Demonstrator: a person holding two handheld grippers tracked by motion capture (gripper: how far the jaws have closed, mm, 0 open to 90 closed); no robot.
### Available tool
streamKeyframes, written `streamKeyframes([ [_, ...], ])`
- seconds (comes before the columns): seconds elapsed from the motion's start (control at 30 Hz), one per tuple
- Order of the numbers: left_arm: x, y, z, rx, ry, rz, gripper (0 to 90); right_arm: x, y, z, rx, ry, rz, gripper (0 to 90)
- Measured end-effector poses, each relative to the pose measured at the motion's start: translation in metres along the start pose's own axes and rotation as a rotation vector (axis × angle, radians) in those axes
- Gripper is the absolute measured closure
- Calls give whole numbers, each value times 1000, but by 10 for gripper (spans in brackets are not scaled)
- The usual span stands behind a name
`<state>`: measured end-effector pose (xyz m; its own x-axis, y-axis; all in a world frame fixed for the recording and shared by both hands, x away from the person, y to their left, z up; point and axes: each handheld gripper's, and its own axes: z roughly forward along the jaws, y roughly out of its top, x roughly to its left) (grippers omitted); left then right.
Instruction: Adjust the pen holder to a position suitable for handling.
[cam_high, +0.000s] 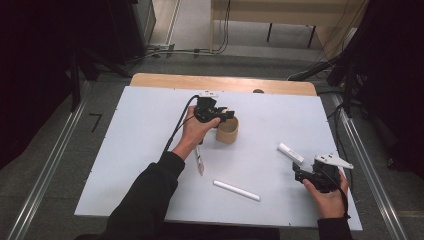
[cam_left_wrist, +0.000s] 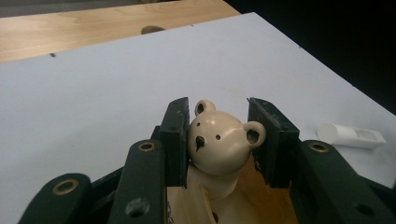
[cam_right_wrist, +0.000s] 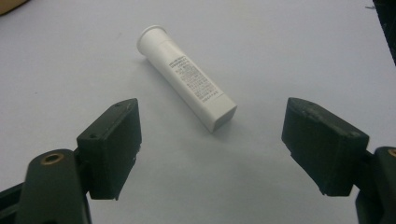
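The white tabletop (cam_high: 150, 150) spans the middle of the high view, with a strip of bare wood along its upper edge. Just above centre stands a tan wooden cup (cam_high: 227, 131), and the left gripper (cam_high: 220, 116) sits at its upper left rim. The left gripper view adds what the high view cannot resolve: a small cream bear head (cam_left_wrist: 219, 142) rising from the wooden holder, with the jaws pinching it, the left pad flat on its cheek and the right pad at its ear.

At lower right of the high view the right gripper (cam_high: 298, 176) rests low, jaws spread wide with nothing between them. Its own view shows the white tube (cam_right_wrist: 187, 77) lying ahead of the jaws, printed text along its side.

Lower centre lies a long white stick (cam_high: 236, 190); left of it, a slim pen-like item (cam_high: 199, 160), too small to identify.
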<state>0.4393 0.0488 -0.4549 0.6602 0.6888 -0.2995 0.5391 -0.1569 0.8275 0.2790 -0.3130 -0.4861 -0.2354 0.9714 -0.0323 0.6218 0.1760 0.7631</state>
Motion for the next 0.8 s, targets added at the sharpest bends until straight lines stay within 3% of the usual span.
streamKeyframes([
  [0.27, -19, -10, -5, 22, -32, 32, 611, 1, 0, 0, 2, -1, -2, 185],
  [0.5, -34, -18, -13, 29, -26, 53, 611, 2, 0, 1, 3, 8, -2, 186],
  [0.8, -43, -25, -15, 21, -45, 38, 610, 3, 0, 1, 4, 10, -6, 187],
])
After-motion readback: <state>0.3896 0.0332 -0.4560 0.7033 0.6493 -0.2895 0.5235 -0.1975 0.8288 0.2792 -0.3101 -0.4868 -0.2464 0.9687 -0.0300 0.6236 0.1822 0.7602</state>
